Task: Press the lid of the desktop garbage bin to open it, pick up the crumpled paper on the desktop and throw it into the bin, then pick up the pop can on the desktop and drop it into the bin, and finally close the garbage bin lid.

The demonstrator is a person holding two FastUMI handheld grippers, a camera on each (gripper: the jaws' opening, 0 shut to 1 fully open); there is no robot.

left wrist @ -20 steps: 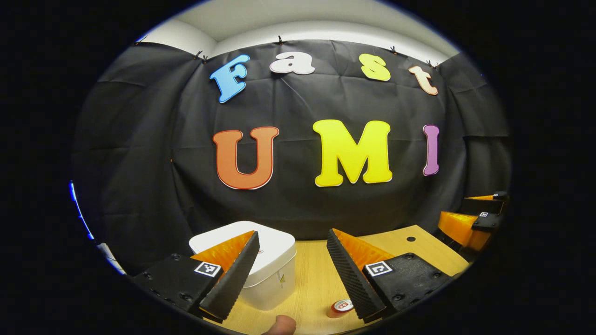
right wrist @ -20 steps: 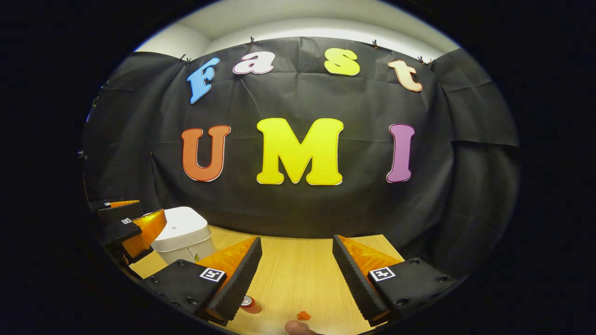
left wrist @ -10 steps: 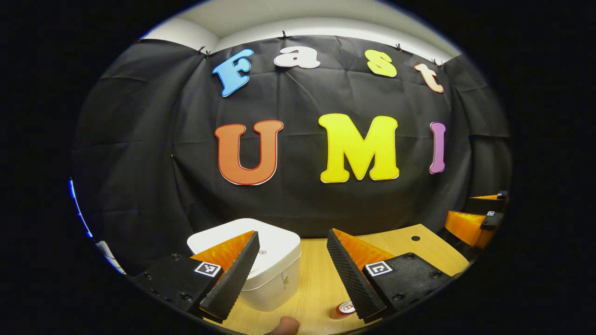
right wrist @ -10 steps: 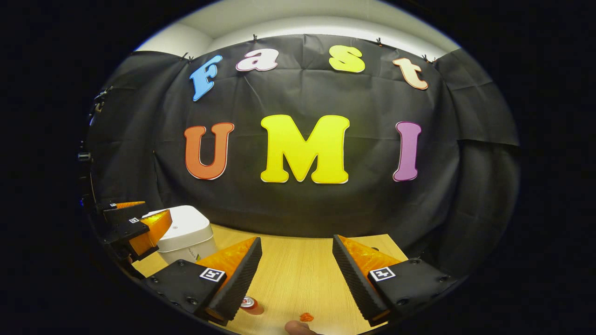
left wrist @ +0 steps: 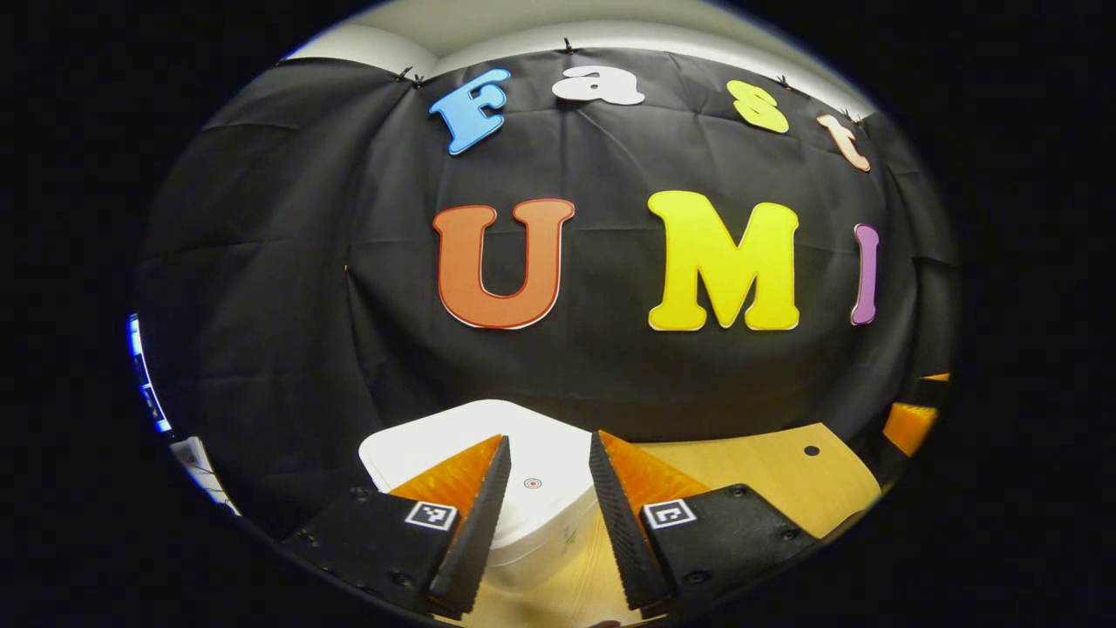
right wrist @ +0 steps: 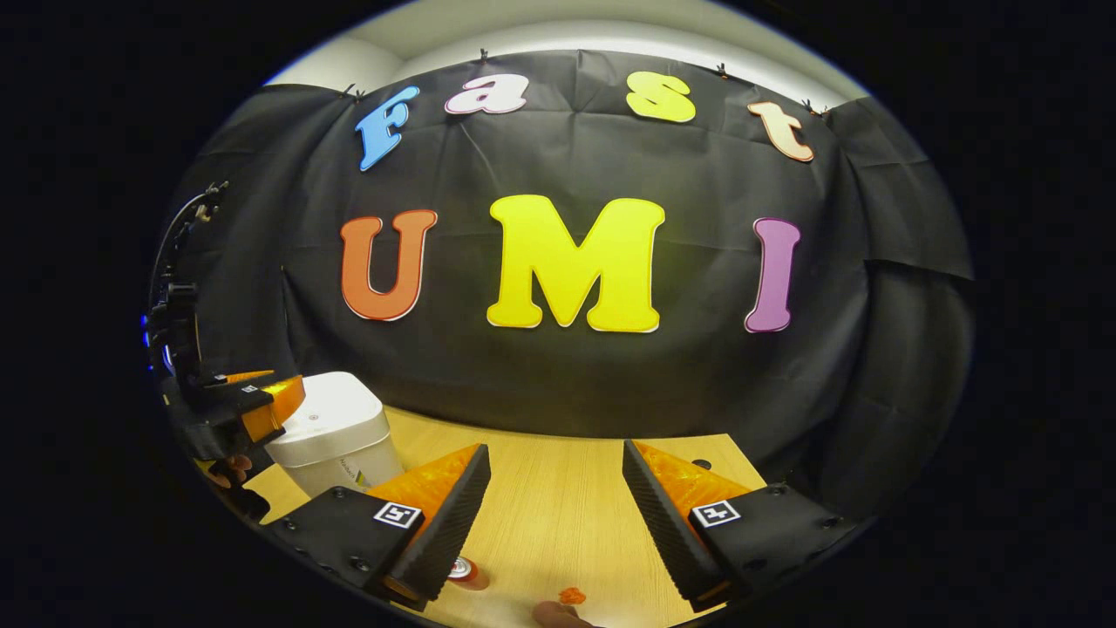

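Left gripper (left wrist: 549,458) narrowed above closed bin lid (left wrist: 532,462); right gripper (right wrist: 556,467) wide; labels unreadable.

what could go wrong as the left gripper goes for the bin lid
The left gripper has its fingers apart either side of the lid's small centre mark, so a press may straddle it and not trip the latch. The white bin looks light and may slide on the table. The pop can sits close under the right gripper, easy to knock.
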